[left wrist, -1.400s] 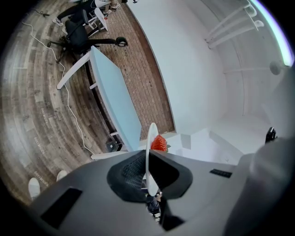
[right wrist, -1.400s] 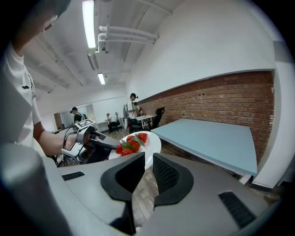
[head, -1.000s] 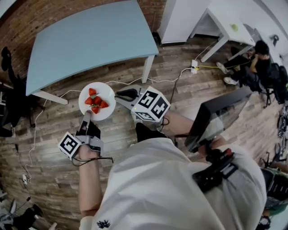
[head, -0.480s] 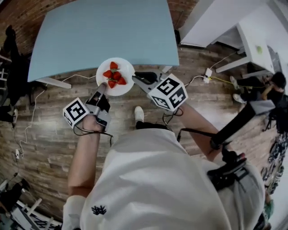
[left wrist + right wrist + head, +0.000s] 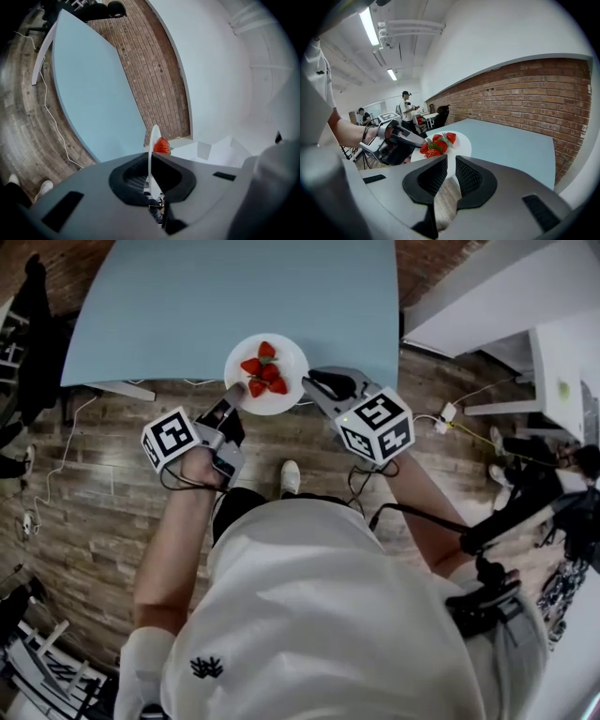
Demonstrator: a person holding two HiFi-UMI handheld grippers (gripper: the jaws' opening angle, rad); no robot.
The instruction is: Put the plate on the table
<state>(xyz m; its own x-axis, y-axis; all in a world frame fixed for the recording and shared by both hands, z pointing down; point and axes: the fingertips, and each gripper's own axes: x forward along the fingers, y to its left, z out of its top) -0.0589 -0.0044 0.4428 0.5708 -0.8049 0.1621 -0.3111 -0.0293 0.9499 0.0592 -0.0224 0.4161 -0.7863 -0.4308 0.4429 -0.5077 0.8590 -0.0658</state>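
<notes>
Plate (image 5: 287,386) is clamped by its rim in the left tool (image 5: 234,393); right tool (image 5: 315,381) slightly parted, empty.

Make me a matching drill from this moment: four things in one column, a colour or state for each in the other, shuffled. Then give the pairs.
Things
1. plate
2. strawberries
3. table
4. left gripper

Colours or states
A. light blue top
B. shut on a thin rim
C. red, piled together
D. white and round

Pairs: 1-D, 2-C, 3-A, 4-B
</notes>
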